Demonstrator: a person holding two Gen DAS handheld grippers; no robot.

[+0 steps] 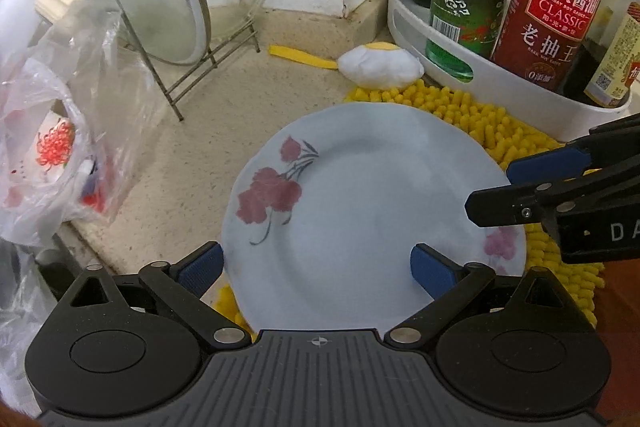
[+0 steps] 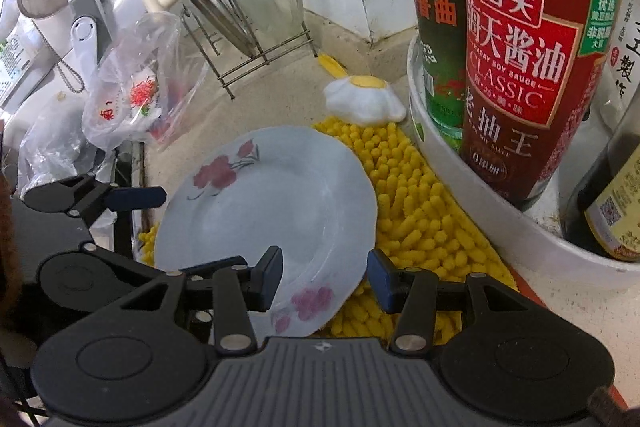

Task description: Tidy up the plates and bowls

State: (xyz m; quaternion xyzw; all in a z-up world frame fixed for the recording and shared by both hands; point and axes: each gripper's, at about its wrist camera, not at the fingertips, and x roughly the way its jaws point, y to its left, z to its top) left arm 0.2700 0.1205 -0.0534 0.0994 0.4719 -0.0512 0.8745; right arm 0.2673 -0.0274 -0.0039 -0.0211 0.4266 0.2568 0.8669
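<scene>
A pale blue plate with red flowers (image 1: 360, 211) lies on a yellow chenille mat (image 1: 452, 107) on the counter. It also shows in the right wrist view (image 2: 272, 203). My left gripper (image 1: 316, 265) is open, its jaws straddling the plate's near-left rim. My right gripper (image 2: 325, 275) is open, its jaws on either side of the plate's right rim near the small pink flower. The right gripper also shows in the left wrist view (image 1: 496, 191), and the left gripper in the right wrist view (image 2: 172, 227).
A white tray (image 1: 460, 67) of sauce bottles stands at the right, with a soy sauce bottle (image 2: 520, 67). A wire rack (image 1: 208, 59) with glass lids stands behind. A plastic bag (image 1: 52, 147) lies left. An egg-shaped cloth (image 1: 380, 65) lies behind the mat.
</scene>
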